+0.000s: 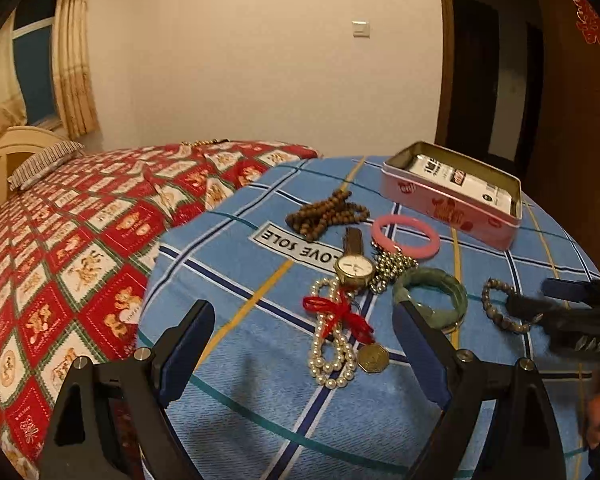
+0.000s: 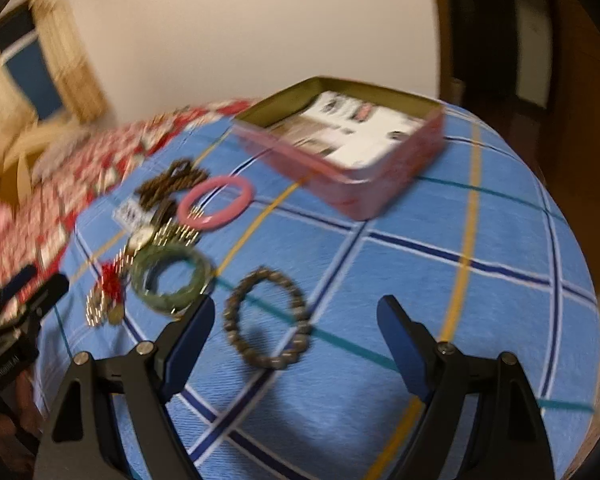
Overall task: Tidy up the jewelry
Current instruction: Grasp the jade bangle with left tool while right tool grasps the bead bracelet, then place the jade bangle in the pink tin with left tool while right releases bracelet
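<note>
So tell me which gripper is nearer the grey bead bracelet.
Right. The right gripper hovers just over the grey bead bracelet, which lies between its open jaws. The left gripper sits further off, above the pearl necklace.

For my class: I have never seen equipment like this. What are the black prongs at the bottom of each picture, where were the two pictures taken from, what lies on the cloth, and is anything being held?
No robot here: a person carries one hand-held gripper in each hand, each with a camera looking along its two fingers. One picture comes from the left hand-held gripper, the other from the right hand-held gripper. Both are open and hold nothing.

On the blue checked cloth lie a pearl string with a red bow, a watch, a green bangle, a pink bangle, brown beads, a bead bracelet and an open pink tin. The right gripper hangs over the bead bracelet. Its picture is blurred.
</note>
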The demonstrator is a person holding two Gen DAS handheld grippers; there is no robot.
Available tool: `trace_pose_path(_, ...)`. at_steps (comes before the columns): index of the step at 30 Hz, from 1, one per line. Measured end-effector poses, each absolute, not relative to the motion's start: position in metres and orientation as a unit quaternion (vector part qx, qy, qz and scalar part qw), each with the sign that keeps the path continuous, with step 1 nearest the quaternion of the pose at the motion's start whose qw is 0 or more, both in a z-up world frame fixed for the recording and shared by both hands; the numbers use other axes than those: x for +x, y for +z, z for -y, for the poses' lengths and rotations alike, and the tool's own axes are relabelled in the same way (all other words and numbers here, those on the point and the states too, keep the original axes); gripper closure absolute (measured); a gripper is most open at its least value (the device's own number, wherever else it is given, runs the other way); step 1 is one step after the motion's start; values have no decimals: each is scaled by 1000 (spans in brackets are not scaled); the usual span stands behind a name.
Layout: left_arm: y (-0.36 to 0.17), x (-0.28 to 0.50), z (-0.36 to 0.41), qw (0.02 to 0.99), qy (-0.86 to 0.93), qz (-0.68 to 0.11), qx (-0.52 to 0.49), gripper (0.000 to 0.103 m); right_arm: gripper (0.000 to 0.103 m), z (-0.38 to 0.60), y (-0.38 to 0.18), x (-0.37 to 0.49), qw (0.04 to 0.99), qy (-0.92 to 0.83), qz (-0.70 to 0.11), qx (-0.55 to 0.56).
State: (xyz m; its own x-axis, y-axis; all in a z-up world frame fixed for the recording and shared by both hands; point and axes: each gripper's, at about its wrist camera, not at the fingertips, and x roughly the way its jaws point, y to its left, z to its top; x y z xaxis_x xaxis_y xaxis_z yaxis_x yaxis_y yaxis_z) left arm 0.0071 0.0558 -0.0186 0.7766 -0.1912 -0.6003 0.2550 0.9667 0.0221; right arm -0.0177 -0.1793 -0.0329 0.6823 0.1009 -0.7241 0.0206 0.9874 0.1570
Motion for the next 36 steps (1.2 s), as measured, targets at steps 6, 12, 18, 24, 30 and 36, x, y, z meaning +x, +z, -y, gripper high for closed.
trace_pose_path(6,-16,9,-41,932,-163,-320,49,12,26,153,-49,8,893,28,-450,-6)
trace_pose_path(12,-18,29,-25,911,-202,-360,3,12,80,156,-45,9,897,29,-441,-16)
trace_pose_path(18,-33,50,4,893,-208,-400,11,35,81,177,-38,-3,910,40,-407,60)
trace_pose_path(24,-49,65,5,871,-206,-446,-19,77,81,182,-34,-4,916,45,-392,77)
trace_pose_path(30,-43,61,-2,877,-214,-428,-40,95,81,191,-36,-7,914,53,-390,103)
trace_pose_path(36,-14,42,-9,908,-236,-345,-38,95,81,196,-17,-33,941,79,-305,122)
